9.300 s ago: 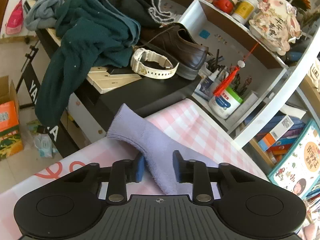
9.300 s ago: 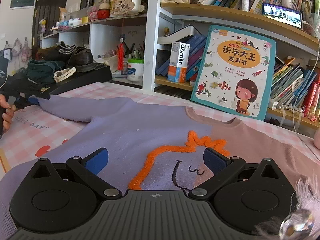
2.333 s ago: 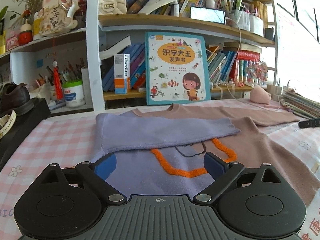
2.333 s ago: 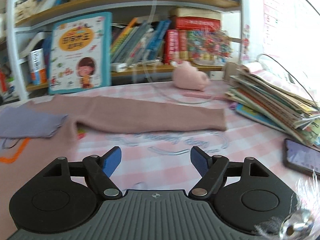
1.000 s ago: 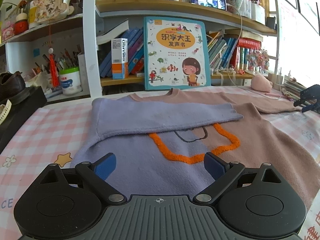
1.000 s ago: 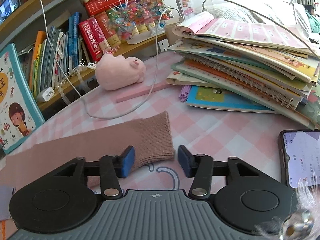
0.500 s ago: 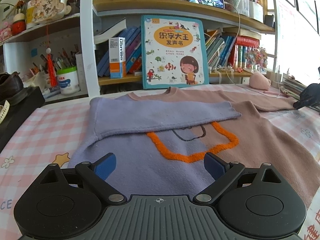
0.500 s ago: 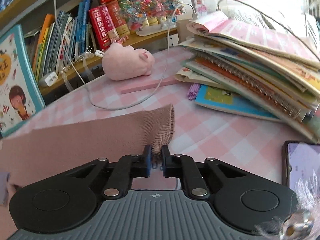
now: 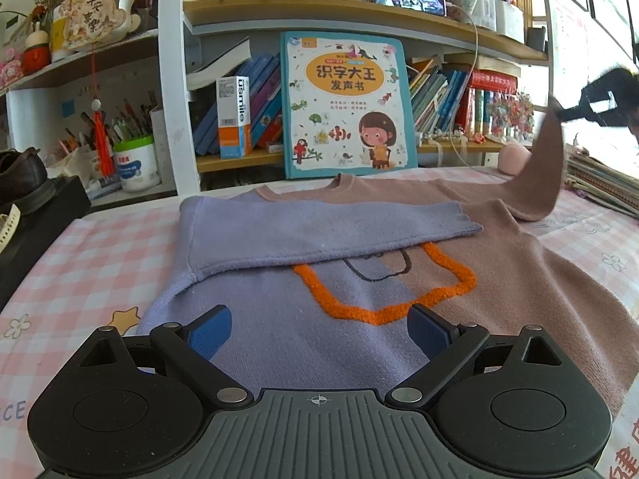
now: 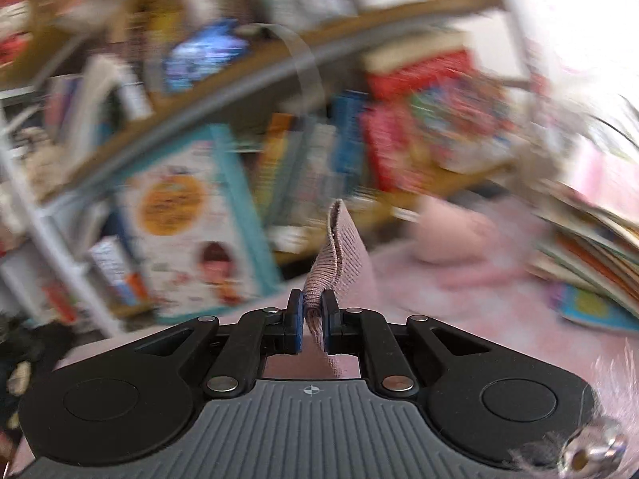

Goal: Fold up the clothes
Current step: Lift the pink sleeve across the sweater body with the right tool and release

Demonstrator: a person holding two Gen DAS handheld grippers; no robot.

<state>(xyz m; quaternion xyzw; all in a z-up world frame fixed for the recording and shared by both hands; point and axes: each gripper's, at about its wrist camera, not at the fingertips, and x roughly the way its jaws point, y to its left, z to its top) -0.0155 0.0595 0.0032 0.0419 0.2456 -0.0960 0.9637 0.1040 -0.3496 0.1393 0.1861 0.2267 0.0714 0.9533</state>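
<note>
A purple and dusty-pink sweater [image 9: 359, 275] with an orange fuzzy outline lies flat on the pink checked table. Its purple sleeve [image 9: 319, 235] is folded across the chest. My left gripper [image 9: 319, 327] is open and empty, hovering over the sweater's lower hem. My right gripper [image 10: 310, 321] is shut on the pink sleeve cuff [image 10: 343, 247] and holds it in the air; in the left wrist view it [image 9: 559, 111] shows at the far right with the pink sleeve [image 9: 535, 175] lifted off the table. The right wrist view is motion-blurred.
A bookshelf with a children's book [image 9: 347, 103] stands behind the table. A pink plush toy [image 9: 515, 159] and a stack of books [image 9: 599, 187] lie at the right. A black box with a brown shoe [image 9: 20, 183] sits at the left edge.
My right gripper, shut on the pink cuff, has lifted the sleeve up off the table and swings it fast. My left gripper stays open and almost still over the hem.
</note>
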